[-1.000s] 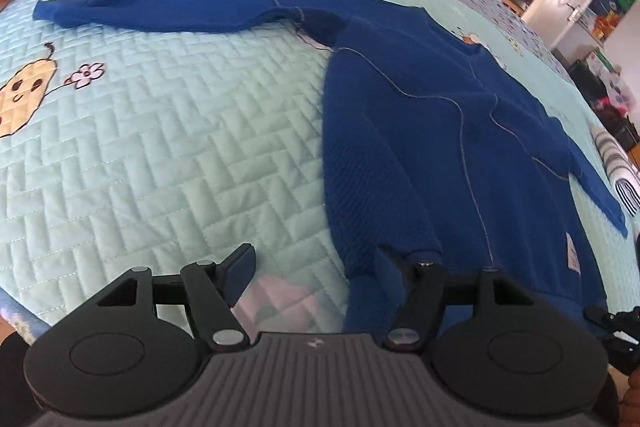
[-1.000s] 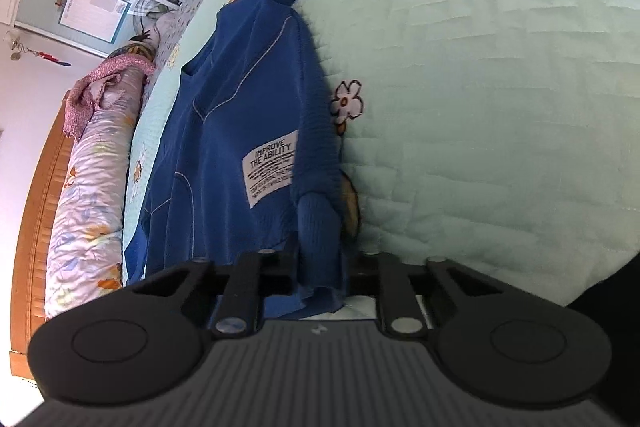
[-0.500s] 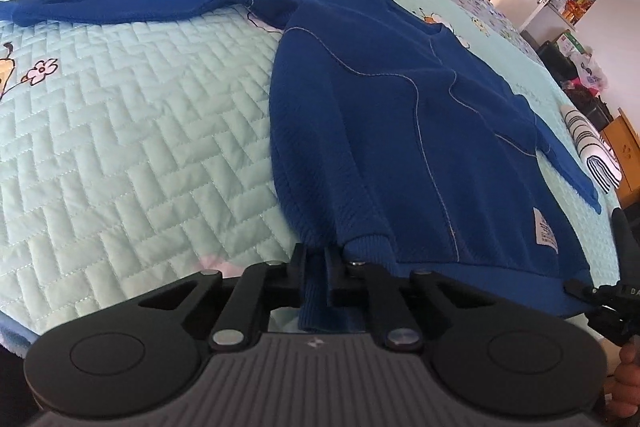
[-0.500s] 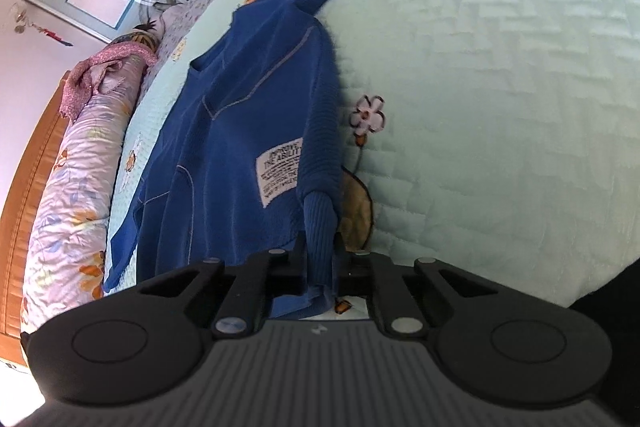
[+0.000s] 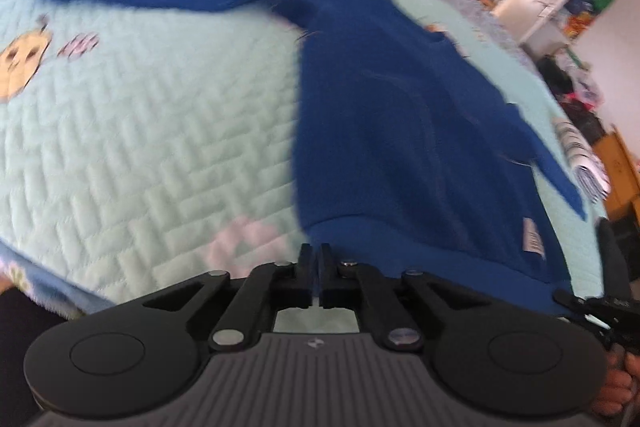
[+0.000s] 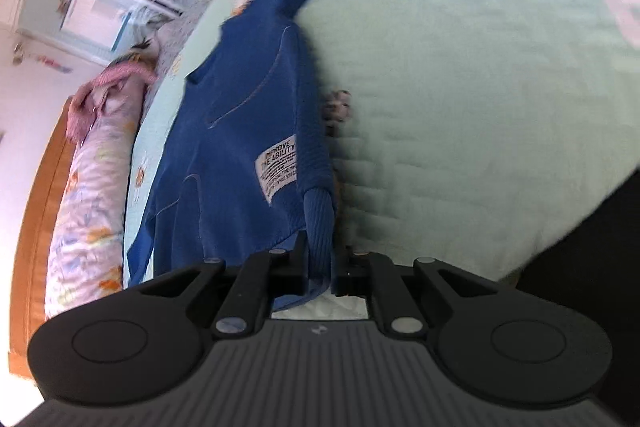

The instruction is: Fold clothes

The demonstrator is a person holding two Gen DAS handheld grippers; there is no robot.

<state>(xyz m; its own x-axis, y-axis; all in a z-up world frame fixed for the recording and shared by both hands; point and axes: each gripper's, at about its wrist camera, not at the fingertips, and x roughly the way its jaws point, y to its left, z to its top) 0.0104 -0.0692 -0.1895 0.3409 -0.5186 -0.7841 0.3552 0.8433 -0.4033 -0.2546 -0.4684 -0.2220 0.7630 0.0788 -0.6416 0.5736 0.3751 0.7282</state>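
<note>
Sweater (image 5: 400,131) lies flat on the quilt (image 5: 160,131), one sleeve out far left. A second ago the left gripper (image 5: 315,259) stood open beside the hem; now its jaws are closed on the hem's near left corner, so both corners are taken and the fold can begin.

In the right view, the right gripper (image 6: 320,259) pinches the ribbed hem, its jaws opening slightly. I count one sweater (image 6: 240,131), two grippers, one label (image 6: 278,167).
</note>
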